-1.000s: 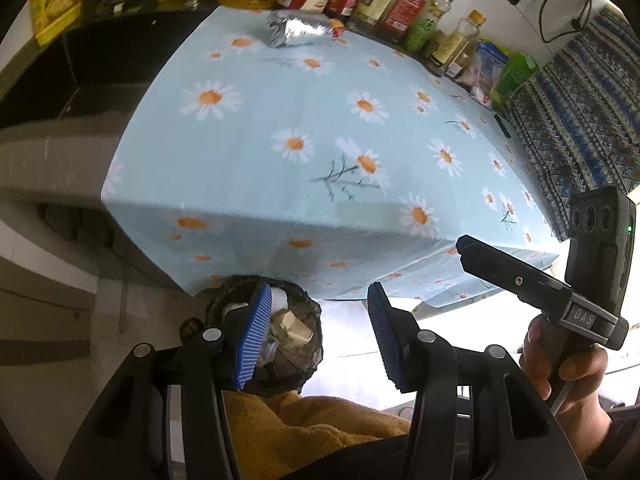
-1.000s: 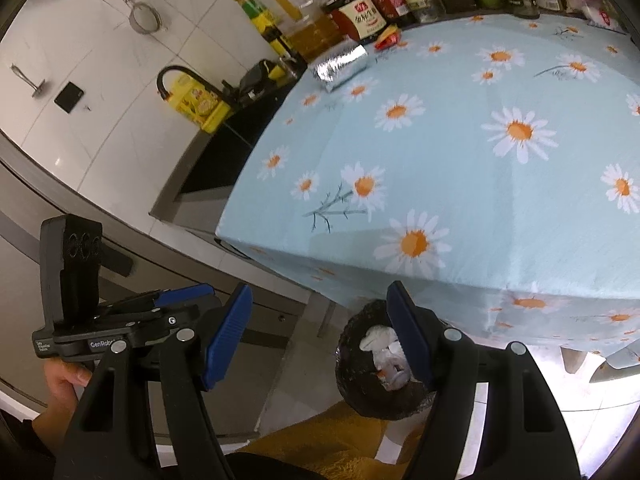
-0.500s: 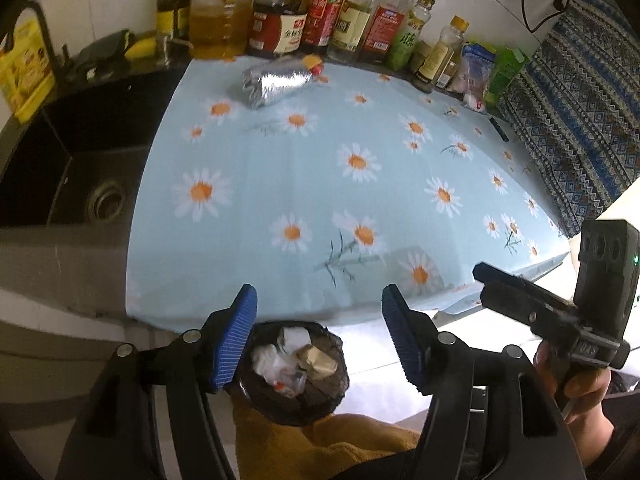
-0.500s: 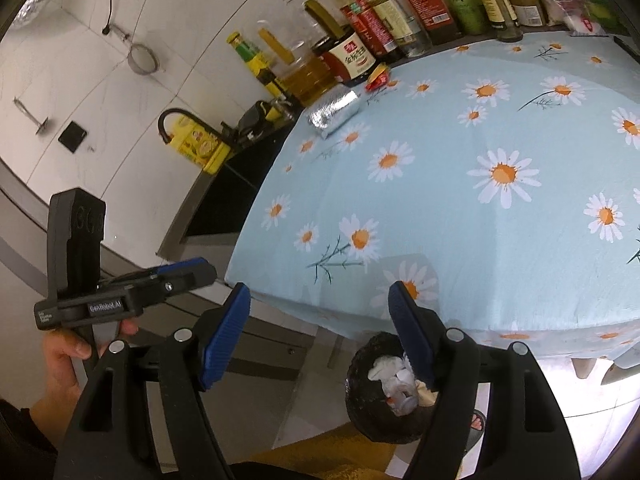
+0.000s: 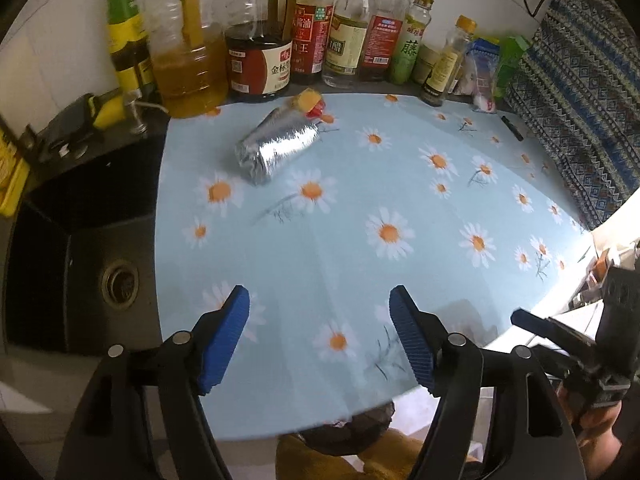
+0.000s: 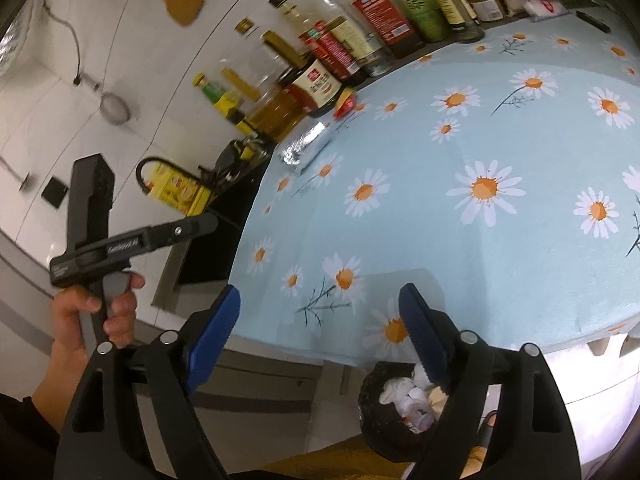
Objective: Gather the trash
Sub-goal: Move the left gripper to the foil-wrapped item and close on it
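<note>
Down low by the table's near edge: a black trash bin (image 6: 394,412), round-mouthed, stuffed with crumpled white paper, partly hidden behind the right gripper's (image 6: 320,320) blue finger (image 6: 418,332). Farther back on the daisy tablecloth (image 5: 360,208): a crushed silver foil wrapper (image 5: 276,146), lying on its side close to the row of bottles (image 5: 320,36), with a small yellow-and-red scrap (image 5: 310,103) just behind it.

Compared with half a second ago: much closer to the wrapper in the left view, the bin slipped almost out of sight under the table edge there, the sink (image 5: 80,264) now well alongside on the left.

Left gripper (image 5: 320,336): blue fingers spread wide apart, empty, hovering above the cloth near its front edge. Right gripper: likewise wide apart, holding nothing, over the table edge above the bin.
</note>
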